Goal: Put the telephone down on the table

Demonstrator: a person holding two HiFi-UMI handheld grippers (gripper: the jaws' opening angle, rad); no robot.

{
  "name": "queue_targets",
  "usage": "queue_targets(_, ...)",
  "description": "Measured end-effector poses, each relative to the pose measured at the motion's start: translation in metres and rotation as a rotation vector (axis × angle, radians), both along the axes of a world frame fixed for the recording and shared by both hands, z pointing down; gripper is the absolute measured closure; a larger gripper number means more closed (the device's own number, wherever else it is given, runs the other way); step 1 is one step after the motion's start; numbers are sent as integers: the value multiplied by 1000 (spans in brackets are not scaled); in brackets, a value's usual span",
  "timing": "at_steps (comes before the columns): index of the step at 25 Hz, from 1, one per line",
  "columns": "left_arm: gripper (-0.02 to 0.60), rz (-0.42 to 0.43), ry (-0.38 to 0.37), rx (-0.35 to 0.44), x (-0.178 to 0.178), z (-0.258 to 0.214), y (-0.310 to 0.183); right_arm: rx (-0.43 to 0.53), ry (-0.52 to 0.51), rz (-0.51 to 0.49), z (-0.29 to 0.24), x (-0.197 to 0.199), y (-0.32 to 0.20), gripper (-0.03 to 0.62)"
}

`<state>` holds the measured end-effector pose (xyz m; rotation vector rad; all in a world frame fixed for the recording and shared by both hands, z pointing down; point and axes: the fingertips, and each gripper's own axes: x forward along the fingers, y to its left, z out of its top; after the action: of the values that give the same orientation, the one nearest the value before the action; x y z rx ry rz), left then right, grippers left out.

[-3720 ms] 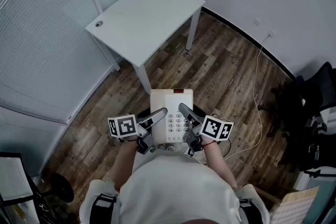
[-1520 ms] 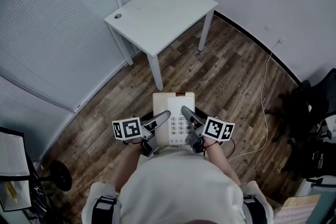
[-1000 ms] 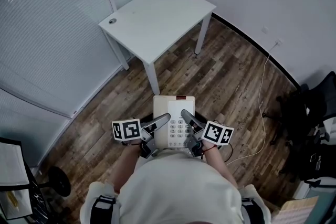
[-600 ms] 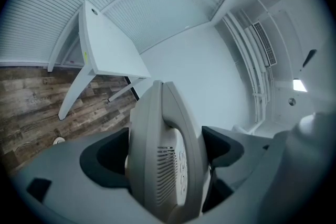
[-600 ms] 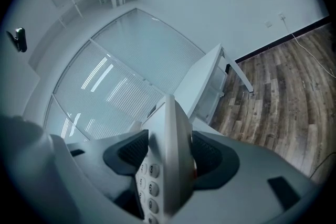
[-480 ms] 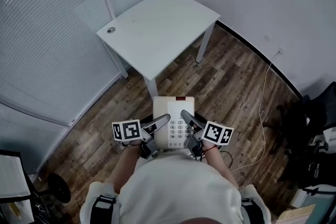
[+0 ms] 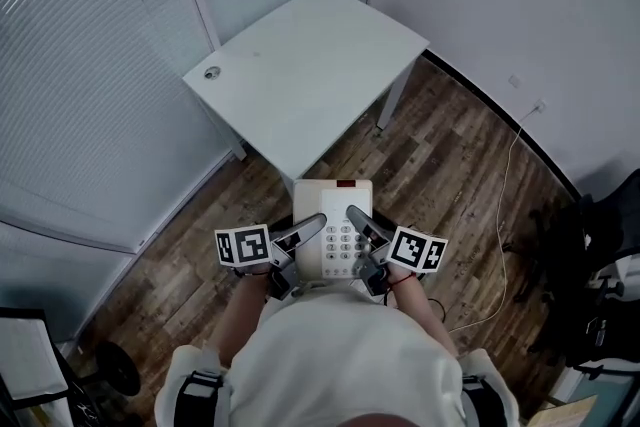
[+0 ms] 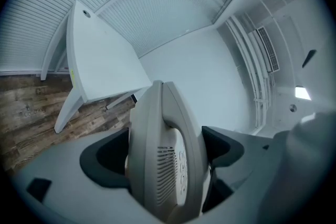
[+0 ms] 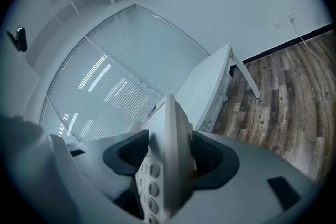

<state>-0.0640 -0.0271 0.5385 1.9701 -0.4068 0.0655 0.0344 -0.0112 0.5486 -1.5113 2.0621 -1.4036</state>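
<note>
Left gripper point(image 7: 303, 227) and right gripper point(image 7: 358, 221) clamp the telephone point(image 7: 333, 203) sides; unequal release short of the table point(image 7: 310, 65) could drop it.

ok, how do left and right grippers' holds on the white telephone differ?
Left gripper clamps the white push-button telephone's left edge; right gripper clamps its right edge. Left gripper's jaws sit by the slotted speaker grille; right gripper's by the number keys. Shared: both shut on the telephone, held over the wood floor, short of the white table.
</note>
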Motion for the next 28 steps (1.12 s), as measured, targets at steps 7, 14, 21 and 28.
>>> queue_targets(7,163,-18,17,-4,-5,-8,-37,-4,13,-17,-10,-5,-38,324)
queue_targets(14,163,-5,30,0,-7,-10,-59,-1,27,-7,-13,-7,-59,324)
queue_targets(21,163,5,42,-7,-9,-4,-114,-7,42,9,-9,-9,-113,324)
queue_targets(28,163,-15,35,-9,-14,-4,-133,-6,41,-11,-9,-14,-134,324)
